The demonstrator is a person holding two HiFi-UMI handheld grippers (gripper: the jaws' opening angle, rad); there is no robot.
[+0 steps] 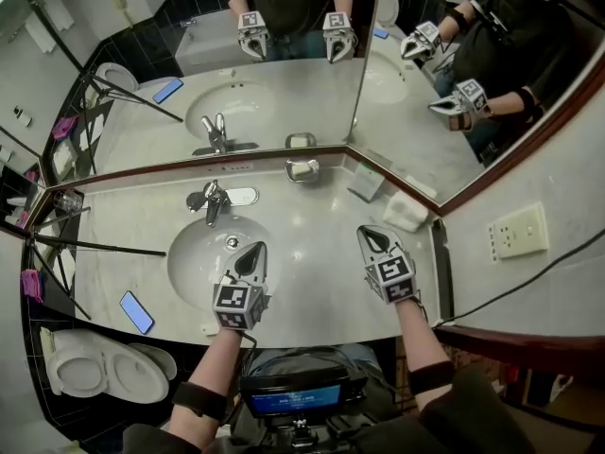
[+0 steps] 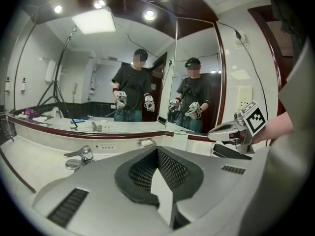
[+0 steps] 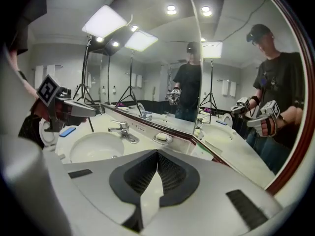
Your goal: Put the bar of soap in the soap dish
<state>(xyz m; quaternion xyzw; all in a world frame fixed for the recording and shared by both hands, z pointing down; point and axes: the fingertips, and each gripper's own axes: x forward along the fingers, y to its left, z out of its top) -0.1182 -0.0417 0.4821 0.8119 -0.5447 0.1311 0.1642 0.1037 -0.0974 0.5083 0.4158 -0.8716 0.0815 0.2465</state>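
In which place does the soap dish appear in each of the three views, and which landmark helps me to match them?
Head view: the soap dish is a little above the middle, to the right of the faucet.
Left gripper view: the soap dish is small, near the middle; the faucet is at lower left.
Right gripper view: the soap dish is near the middle; the faucet is to its left.
Shared landmark: the faucet, always to the left of the dish.
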